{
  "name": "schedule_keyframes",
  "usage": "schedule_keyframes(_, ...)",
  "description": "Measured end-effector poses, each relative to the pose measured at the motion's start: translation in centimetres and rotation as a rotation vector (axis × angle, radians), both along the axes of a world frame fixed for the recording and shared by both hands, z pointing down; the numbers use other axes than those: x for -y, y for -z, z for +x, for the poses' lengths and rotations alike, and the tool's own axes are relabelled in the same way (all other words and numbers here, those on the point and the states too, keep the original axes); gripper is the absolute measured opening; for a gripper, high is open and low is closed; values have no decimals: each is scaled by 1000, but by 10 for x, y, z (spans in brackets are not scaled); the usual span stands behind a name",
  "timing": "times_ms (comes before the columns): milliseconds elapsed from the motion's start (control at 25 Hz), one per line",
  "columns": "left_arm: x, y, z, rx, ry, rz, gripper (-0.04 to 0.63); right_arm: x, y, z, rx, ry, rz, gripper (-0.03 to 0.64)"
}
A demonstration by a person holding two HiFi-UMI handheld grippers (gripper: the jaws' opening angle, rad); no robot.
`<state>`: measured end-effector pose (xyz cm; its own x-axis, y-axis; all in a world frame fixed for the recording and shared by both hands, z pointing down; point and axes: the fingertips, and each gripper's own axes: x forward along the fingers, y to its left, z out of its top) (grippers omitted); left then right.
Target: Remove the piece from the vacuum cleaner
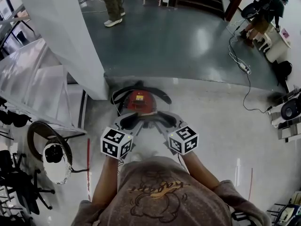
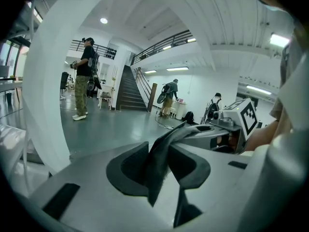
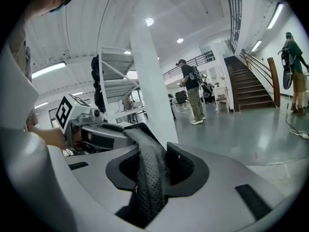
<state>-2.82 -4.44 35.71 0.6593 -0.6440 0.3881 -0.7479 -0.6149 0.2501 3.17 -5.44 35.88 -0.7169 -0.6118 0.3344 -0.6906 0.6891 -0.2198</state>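
Vac piece (image 2: 164, 144), dark mesh strip, clamped at each end by L gripper (image 2: 157, 170) & R gripper (image 3: 155, 170) jaws, spanning btw them near red vac cleaner (image 1: 141, 100) on floor (image 1: 211, 107).

No word, brand or number can be read anywhere. Only black-and-white square patterns are shown on the left cube (image 1: 116, 142) and the right cube (image 1: 183, 140). The cursive print on the near shirt (image 1: 157, 188) cannot be deciphered.
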Motion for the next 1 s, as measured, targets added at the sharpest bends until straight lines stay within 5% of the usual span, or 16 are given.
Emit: schedule_keyframes(1000,-17,-21,-5,-19,37,-70,109,-18,-22,-5,0,-13,-55,92)
